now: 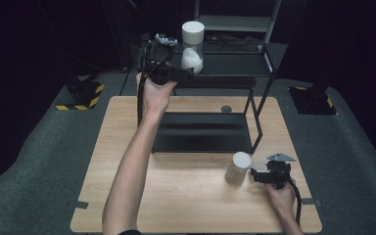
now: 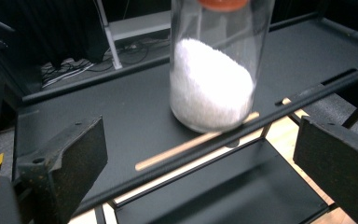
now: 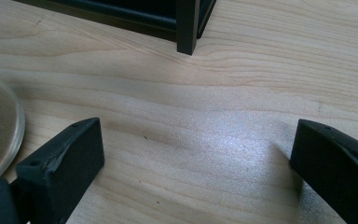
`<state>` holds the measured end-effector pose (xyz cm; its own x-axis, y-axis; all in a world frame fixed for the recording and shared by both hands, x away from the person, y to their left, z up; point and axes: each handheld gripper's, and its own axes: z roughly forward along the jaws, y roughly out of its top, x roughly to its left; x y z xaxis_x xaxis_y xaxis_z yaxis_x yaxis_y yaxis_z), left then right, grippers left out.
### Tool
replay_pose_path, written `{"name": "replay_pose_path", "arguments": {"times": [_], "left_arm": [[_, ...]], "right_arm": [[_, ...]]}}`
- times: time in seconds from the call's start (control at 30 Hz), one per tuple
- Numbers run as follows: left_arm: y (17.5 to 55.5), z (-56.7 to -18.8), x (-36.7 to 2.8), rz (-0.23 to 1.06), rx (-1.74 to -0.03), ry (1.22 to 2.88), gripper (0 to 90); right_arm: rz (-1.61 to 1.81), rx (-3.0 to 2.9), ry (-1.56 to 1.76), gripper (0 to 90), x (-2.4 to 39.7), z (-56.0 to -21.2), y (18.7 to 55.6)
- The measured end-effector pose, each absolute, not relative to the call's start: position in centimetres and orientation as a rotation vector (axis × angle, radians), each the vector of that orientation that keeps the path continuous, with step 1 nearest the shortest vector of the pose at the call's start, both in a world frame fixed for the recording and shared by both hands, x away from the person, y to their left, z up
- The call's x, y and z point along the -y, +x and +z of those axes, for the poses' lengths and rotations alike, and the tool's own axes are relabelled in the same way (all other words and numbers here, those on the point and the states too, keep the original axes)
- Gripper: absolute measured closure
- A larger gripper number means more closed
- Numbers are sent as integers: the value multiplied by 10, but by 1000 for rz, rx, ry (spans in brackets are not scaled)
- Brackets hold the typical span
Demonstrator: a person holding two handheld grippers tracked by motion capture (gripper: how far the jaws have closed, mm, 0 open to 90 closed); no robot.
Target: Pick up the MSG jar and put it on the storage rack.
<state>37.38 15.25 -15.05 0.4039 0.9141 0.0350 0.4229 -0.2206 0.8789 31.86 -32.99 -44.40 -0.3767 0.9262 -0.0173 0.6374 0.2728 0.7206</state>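
My left gripper point(image 1: 188, 74) raised at the black shelf point(image 1: 235, 64), jaws wide, just short of the glass jar of white powder point(image 2: 212, 86) standing there, my right gripper point(image 1: 254, 175) wide over the table point(image 1: 186, 196), beside a beige canister point(image 1: 238, 167)

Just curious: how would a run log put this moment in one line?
left claw: open, before jar on shelf | right claw: open, over table

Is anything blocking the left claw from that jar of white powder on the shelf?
Nothing visible does. The left claw is open just in front of the jar, with only bare black shelf between them.
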Motion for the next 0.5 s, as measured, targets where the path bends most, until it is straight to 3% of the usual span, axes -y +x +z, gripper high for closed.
{"name": "replay_pose_path", "arguments": {"times": [0.5], "left_arm": [[344, -199, -163, 752, -1134, 1830, 36]], "right_arm": [[883, -2111, 1408, 21, 330, -444, 319]]}}
